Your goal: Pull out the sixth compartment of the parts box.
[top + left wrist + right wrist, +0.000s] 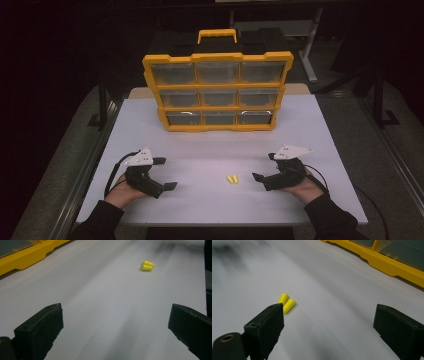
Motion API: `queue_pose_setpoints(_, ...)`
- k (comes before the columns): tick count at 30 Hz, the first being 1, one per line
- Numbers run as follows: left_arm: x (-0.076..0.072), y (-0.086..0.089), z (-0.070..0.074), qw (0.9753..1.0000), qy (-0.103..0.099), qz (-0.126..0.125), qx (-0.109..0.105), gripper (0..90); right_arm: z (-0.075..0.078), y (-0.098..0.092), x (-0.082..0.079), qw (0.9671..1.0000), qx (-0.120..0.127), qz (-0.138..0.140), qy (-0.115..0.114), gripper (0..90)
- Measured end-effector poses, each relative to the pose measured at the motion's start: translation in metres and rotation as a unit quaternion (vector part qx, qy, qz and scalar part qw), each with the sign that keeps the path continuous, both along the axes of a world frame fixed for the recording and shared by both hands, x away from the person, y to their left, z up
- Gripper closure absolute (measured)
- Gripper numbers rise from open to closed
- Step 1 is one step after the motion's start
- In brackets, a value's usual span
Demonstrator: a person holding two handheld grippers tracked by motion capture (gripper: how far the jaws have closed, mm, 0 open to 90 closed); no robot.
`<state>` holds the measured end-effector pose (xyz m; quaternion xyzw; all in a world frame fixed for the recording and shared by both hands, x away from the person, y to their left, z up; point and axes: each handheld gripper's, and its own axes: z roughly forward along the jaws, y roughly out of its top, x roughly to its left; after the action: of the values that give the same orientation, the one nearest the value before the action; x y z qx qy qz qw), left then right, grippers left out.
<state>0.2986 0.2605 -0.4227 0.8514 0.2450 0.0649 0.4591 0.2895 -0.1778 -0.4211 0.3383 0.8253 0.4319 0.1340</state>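
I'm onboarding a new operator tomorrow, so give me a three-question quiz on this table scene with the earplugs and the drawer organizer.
1. True or false: the two yellow earplugs lie apart from each other.
2. Which gripper is nearer the earplugs: A) left gripper B) right gripper?
3. How many drawers does the yellow organizer show on its front?

Key:
1. False. They lie side by side, touching, on the white table.
2. B. In the high view the earplugs sit just beside its open jaws.
3. Nine, in three rows of three.
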Motion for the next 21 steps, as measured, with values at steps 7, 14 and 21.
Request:
queue_pose_setpoints(7, 0.0002, 0.0002, 0.0009, 1.0000, -0.002, 0.001, -0.002, 0.0, 0.0000, -0.0002, 0.0016, 1.0000, 0.002, -0.001, -0.003, 8.6)
queue_pose_setpoints(14, 0.0004, 0.0000, 0.0009, 1.0000, -0.002, 0.000, -0.002, 0.0, 0.0004, 0.0031, 0.0032, 1.0000, -0.002, -0.001, -0.006, 8.6)
queue_pose_setpoints(21, 0.0000, -0.0003, 0.0009, 1.0000, -0.002, 0.002, -0.001, 0.0, 0.0014, 0.0042, 0.0065, 0.9999, -0.001, -0.005, -0.010, 8.6)
